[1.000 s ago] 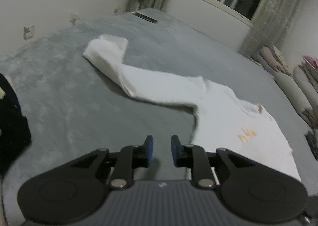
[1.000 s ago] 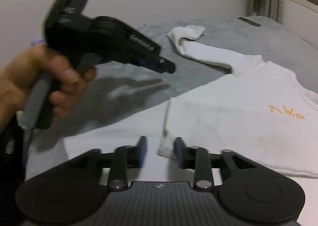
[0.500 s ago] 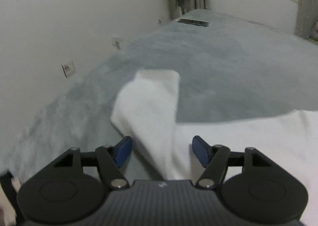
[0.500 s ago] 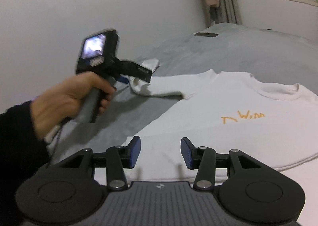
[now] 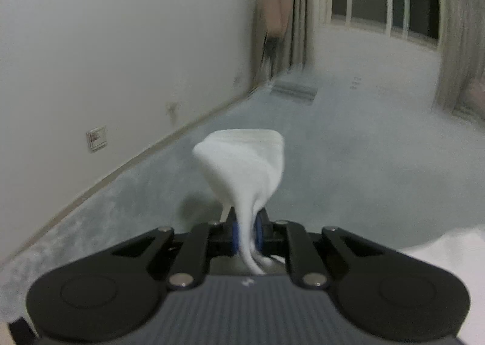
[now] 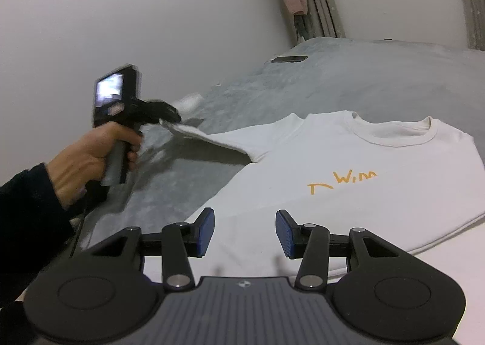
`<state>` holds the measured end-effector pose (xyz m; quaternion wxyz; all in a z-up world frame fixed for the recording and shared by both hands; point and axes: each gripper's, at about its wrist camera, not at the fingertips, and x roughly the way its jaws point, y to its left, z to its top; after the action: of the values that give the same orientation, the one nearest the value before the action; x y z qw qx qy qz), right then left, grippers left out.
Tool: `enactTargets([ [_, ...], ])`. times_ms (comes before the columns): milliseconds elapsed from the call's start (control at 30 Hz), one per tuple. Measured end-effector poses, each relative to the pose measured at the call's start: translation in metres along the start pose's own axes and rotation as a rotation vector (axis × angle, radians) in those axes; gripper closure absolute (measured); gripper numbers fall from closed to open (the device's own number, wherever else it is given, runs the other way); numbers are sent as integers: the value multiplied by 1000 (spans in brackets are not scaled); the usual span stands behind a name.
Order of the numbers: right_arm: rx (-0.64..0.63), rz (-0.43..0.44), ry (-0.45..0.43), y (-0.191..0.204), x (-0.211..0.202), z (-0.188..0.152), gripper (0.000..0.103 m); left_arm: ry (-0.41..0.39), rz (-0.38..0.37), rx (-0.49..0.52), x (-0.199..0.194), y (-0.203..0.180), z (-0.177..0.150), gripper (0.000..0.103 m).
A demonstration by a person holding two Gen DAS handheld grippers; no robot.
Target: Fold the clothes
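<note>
- Left wrist view is showing the left tool [image 5: 247, 231] pinching the sleeve [image 5: 245, 169] near its cuff, the white cloth bunching between the blue pads and fanning out ahead over the grey bed [image 5: 348, 163].
- Right wrist view is showing the right tool [image 6: 245, 231] spread wide and holding nothing, hovering just over the near hem of the shirt [image 6: 348, 169].
- The shirt is lying front up on the bed, collar away, body flat, with the pinched sleeve lifting off to the side toward the hand [image 6: 91, 157].
- Judging by this, the sleeve is being taken for a fold across the body; carrying it low and level should be keeping the body from dragging.
- Laying the sleeve straight before releasing would be avoiding a twisted crease.
- A phone-like dark thing [image 6: 289, 59] is lying far off.
</note>
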<state>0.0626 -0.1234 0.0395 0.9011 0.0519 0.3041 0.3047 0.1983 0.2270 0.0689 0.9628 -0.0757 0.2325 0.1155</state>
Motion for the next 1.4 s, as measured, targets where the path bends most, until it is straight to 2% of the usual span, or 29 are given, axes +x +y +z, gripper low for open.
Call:
enactTargets([
  [133, 16, -7, -14, -4, -2, 1, 59, -191, -221, -103, -49, -2, 2, 93],
  [267, 101, -43, -56, -25, -14, 4, 59, -315, -530, -53, -102, -50, -3, 92],
  [367, 222, -90, -99, -54, -28, 3, 57, -324, -810, 42, -138, -94, -18, 90],
  [433, 323, -118, -139, -77, -40, 2, 54, -294, -927, 139, -152, -116, -34, 72],
  [500, 422, -128, -176, -98, -51, -3, 52, -262, -1024, 225, -164, -135, -48, 58],
  [600, 517, -128, -207, -121, -62, -9, 49, -206, -1031, 248, -162, -142, -57, 57],
  [700, 590, -100, -210, -135, -66, -13, 49, -151, -1006, 156, -153, -128, -59, 57],
  [767, 597, -110, -191, -139, -65, -14, 48, -109, -956, 124, -141, -120, -61, 57],
  [900, 589, -46, -165, -140, -66, -18, 45, 24, -844, 76, -102, -110, -64, 57],
  [967, 565, -26, -158, -140, -69, -17, 42, 72, -822, 47, -80, -101, -67, 57],
  [1067, 493, -85, -183, -135, -80, -13, 42, 111, -793, 18, -65, -98, -73, 57],
  [1200, 480, -174, -265, -136, -97, -11, 41, 144, -757, -17, -57, -94, -80, 57],
  [1367, 487, -64, -314, -131, -122, -6, 40, 184, -711, -62, -48, -90, -88, 57],
  [1400, 466, -64, -328, -127, -128, -4, 39, 192, -702, -70, -46, -89, -90, 57],
])
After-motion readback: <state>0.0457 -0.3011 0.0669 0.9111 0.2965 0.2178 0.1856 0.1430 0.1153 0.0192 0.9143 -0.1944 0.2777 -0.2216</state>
